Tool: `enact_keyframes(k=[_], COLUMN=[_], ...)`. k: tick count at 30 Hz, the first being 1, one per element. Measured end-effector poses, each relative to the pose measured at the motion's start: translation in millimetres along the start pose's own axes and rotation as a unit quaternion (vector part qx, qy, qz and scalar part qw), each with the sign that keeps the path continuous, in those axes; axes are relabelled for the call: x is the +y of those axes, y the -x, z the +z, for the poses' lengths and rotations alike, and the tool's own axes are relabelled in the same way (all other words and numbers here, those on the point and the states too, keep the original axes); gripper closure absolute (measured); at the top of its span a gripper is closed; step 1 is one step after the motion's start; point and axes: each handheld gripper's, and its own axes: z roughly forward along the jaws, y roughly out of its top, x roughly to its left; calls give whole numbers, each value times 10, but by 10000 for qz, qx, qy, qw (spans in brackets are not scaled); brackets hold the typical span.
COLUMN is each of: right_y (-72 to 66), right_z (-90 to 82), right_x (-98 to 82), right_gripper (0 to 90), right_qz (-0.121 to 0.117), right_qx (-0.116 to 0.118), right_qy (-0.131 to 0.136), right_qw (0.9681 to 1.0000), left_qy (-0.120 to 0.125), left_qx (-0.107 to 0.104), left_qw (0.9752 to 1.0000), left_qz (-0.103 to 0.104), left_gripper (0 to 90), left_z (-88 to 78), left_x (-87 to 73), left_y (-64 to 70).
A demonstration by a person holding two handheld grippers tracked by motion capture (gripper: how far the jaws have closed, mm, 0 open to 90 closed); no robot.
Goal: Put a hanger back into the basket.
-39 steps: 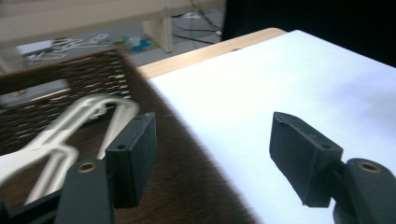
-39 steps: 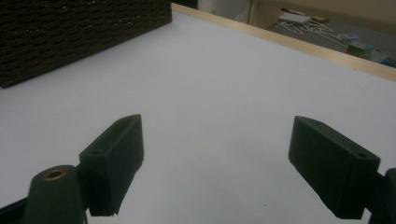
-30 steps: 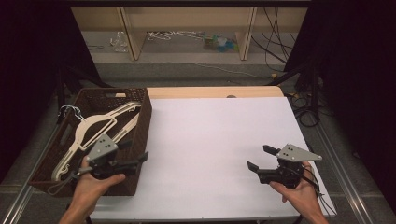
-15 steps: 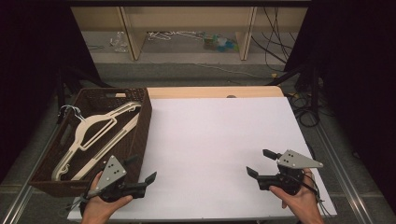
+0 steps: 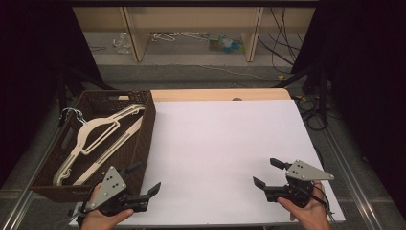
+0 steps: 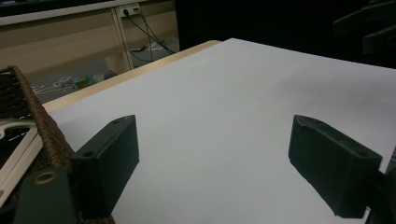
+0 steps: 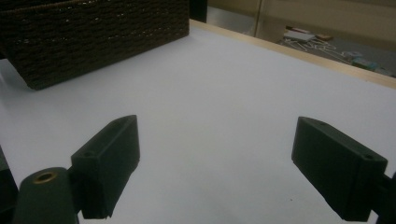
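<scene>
I am holding my left claw [image 5: 145,181] at the near left corner of the desk [image 5: 225,143], just beside the basket [image 5: 143,129]. Its jaws have just been opening and are now standing wide, with nothing between them; the left claw view shows bare white surface in the gap and the basket wall [image 6: 28,112] at its left edge.

The hangers [image 5: 95,139] are lying inside the basket, stacked lengthwise and slightly diagonal, hooks toward the far left corner. They are lying flat and below the rim, so in my judgement the walls are keeping them together and stopping them from sliding onto the desk.

I am holding my right claw [image 5: 265,173] near the right front edge, well apart from the basket, jaws also wide and empty. The right claw view shows the basket [image 7: 93,37] farther off across the sheet.

Both claws are pointing over the open middle of the desk. I judge this to be a resting stance, with the hangers deposited and nothing left to grip.
</scene>
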Motion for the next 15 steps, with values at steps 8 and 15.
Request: enact_keyframes(k=[8, 15], right_y=[-18, -18], right_z=[-21, -24], right_x=[-7, -9], right_gripper=[162, 162], right_qz=[-23, -26], right_qx=[41, 2], right_qy=[75, 94], right_qw=[10000, 10000], left_qy=[-32, -35], left_qx=[87, 139], left_qw=[10000, 9999], left_qz=[-21, -55], left_gripper=[160, 161], left_z=[0, -5], left_x=[-43, -52], left_y=[-63, -67])
